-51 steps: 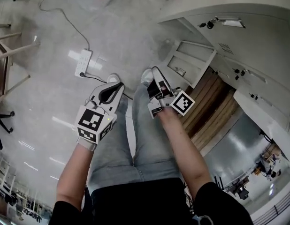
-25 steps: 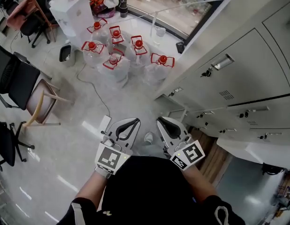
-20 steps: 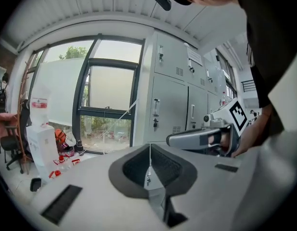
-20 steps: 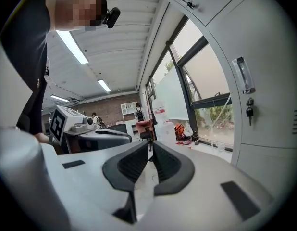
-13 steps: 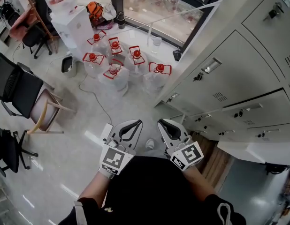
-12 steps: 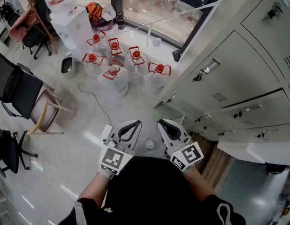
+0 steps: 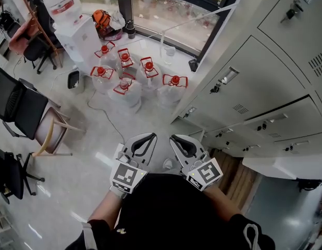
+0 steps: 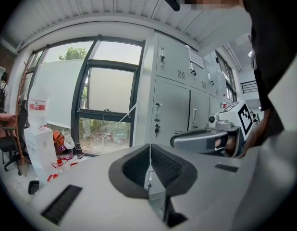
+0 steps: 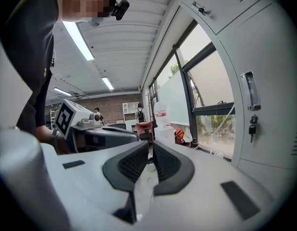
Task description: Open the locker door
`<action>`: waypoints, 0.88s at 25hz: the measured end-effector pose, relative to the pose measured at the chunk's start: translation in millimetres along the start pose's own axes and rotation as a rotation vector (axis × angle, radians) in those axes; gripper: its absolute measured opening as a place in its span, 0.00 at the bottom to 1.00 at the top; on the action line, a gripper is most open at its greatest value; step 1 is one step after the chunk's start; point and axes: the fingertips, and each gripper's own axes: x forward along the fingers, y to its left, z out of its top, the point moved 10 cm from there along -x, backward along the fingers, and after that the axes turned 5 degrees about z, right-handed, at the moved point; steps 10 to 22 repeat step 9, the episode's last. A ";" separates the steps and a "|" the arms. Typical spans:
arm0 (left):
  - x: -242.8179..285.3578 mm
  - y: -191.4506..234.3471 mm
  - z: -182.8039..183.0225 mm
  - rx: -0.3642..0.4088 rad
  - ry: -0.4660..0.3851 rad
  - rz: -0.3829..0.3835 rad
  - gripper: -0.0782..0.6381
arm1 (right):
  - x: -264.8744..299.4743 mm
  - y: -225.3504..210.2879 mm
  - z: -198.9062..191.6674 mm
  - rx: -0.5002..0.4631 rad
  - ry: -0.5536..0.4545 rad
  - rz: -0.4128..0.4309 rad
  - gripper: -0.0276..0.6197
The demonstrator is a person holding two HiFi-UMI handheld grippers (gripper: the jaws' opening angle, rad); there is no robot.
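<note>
Grey lockers (image 7: 265, 82) fill the right of the head view, their doors closed, with a silver handle (image 7: 227, 76) and a key (image 7: 215, 88) on the nearest tall door. Both grippers hang low in front of my body, apart from the lockers. My left gripper (image 7: 149, 136) is shut with nothing in it; its pads meet in the left gripper view (image 8: 149, 150). My right gripper (image 7: 174, 138) is also shut and empty (image 9: 151, 148). The right gripper view shows a locker door (image 9: 268, 129) close on its right, with its handle (image 9: 250, 90) and key (image 9: 253, 124).
Several water bottles with red caps (image 7: 131, 73) stand on the floor by the window. A water dispenser (image 7: 72, 27) is at the far left, with chairs (image 7: 20, 105) nearer. A power strip and cable (image 7: 118, 149) lie on the floor. A low locker compartment (image 7: 231, 165) stands open.
My head view has swung up from my legs and the floor to the window and lockers. Both grippers stay shut and side by side; the right one has edged slightly left.
</note>
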 end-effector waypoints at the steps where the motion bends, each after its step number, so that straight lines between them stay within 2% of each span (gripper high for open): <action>1: 1.4 -0.3 1.4 0.003 -0.002 -0.002 0.14 | 0.2 0.3 1.1 0.001 -0.008 0.007 0.12; 22: 9.3 -1.8 7.6 0.018 -0.005 -0.020 0.14 | -1.9 -6.1 4.6 -0.010 -0.021 -0.001 0.12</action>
